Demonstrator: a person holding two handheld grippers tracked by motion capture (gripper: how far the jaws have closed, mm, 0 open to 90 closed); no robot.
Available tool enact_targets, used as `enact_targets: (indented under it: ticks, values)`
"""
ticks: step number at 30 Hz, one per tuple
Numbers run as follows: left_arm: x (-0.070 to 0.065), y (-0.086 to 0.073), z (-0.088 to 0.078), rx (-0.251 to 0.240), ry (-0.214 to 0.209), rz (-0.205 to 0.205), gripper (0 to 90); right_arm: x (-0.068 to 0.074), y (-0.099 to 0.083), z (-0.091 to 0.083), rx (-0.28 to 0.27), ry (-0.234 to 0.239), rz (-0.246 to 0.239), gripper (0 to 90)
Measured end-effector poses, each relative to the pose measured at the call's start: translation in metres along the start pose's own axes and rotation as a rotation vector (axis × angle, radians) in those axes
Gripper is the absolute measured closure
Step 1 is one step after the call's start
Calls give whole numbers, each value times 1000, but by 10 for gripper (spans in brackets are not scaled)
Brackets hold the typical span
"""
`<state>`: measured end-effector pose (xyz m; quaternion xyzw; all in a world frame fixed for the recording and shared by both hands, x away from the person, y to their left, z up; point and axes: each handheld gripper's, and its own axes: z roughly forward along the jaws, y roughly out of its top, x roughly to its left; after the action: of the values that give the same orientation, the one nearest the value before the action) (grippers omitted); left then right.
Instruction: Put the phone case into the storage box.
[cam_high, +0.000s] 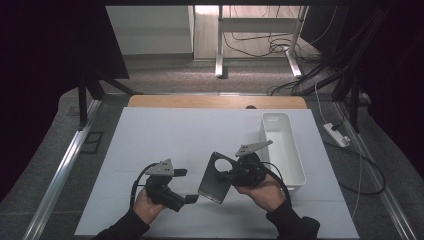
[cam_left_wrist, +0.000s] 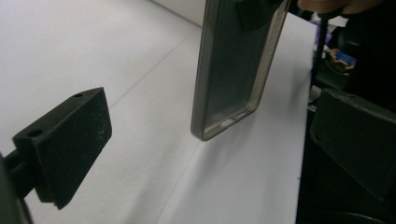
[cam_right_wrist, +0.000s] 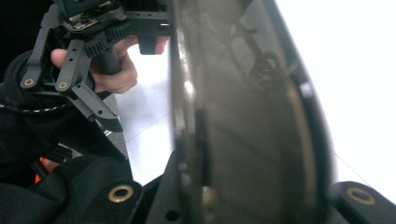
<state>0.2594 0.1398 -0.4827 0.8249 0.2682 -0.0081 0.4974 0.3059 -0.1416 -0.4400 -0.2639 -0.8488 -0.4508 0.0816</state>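
White table (cam_high: 165, 140) below: right gripper (cam_high: 231, 175) clamps the phone case (cam_high: 216, 177) upright at its nine o'clock, offering it; left gripper (cam_high: 186, 186) waits, jaws apart.

Through the right gripper view I saw the phone case (cam_right_wrist: 252, 121) standing edge-on right before the lens, dark and translucent, its long rim running from the top of the frame down between the jaws of my right hand-held gripper (cam_right_wrist: 233, 205), which were clamped on it. Two brass-ringed screw holes marked the jaw bases at the bottom corners. Behind the case on the left, the left hand-held gripper (cam_right_wrist: 116, 79) hung farther off, clear of the case, with the left hand (cam_right_wrist: 109, 70) wrapped around its black grip and a dark sleeve (cam_right_wrist: 56, 154) below it. The white desk (cam_right_wrist: 355, 84) spread bright to the right and showed in the gap beside the case.
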Motion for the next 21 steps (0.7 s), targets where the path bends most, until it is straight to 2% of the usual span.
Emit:
enact_targets:
  ticks: [2,4,7,17,21]
  values:
    - [-1,1,1,2,-11,5,0,2,1,1,8,8,-13,849]
    - [-3,2,4,12,-5,18,0,4,1,2,7,23,-24,850]
    - [-4,3,7,28,-24,30,0,6,2,3,7,51,-44,850]
    - [-8,5,17,64,-63,51,0,14,3,9,24,89,-86,851]
    - [-10,6,20,83,-57,64,16,15,3,10,28,103,-90,851]
